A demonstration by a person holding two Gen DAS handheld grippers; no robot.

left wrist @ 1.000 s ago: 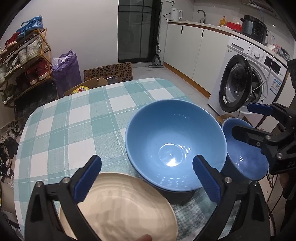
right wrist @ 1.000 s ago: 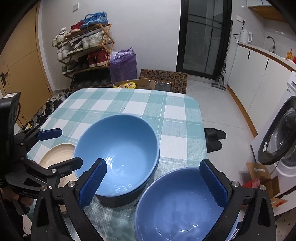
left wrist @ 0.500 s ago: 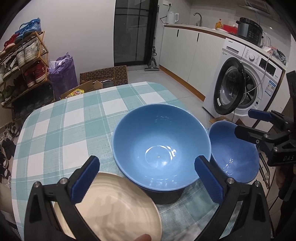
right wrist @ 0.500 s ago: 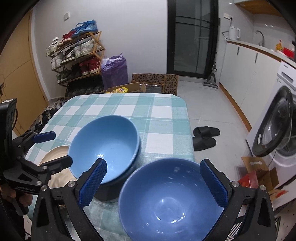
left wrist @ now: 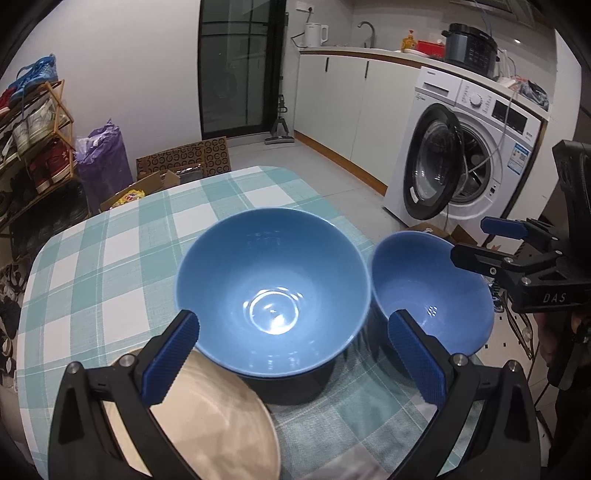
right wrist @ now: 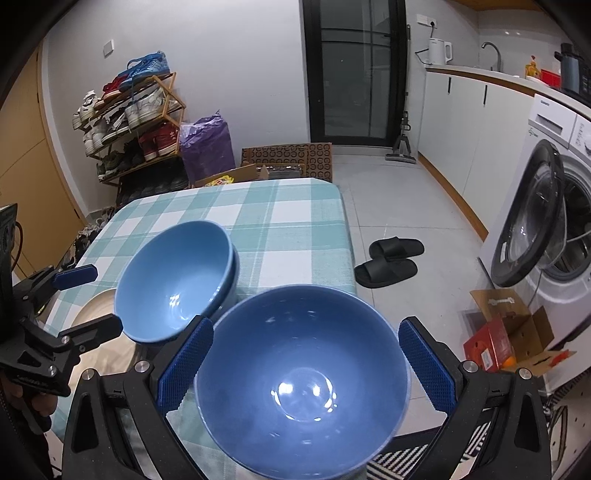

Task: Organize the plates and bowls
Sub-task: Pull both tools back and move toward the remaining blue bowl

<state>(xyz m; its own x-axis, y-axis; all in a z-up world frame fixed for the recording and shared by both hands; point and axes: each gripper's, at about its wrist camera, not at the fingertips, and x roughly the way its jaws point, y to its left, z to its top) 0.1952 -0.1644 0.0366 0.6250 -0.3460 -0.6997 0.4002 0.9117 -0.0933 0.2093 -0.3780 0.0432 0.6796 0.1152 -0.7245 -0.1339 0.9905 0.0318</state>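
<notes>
Partly sorted: two light-blue ceramic bowls [right wrist: 173,284] nested on the checked-cloth table [right wrist: 291,218], cream round plate [left wrist: 218,417] beside them, darker blue bowl [right wrist: 303,373] unstacked at the near edge — left gripper [left wrist: 291,358] & right gripper [right wrist: 306,362] both spread, gripping nothing.

A table with a teal and white checked cloth [right wrist: 280,218] is taken as the landmark. Beyond its far edge, flattened patterned cardboard [right wrist: 288,157] is leaned upright, and an open box with yellow packets [right wrist: 225,179] is set just before it. To the far left of the table, a purple bag [right wrist: 207,144] is placed beside a wooden shoe rack [right wrist: 129,122] filled with shoes. A dark glass door [right wrist: 354,70] is seen behind the table. To its right, a pair of black slippers [right wrist: 391,260] is left on the floor, and a washing machine [left wrist: 469,155] is stood with its door open. A white kettle [left wrist: 314,34] is kept on the counter [left wrist: 369,51]
</notes>
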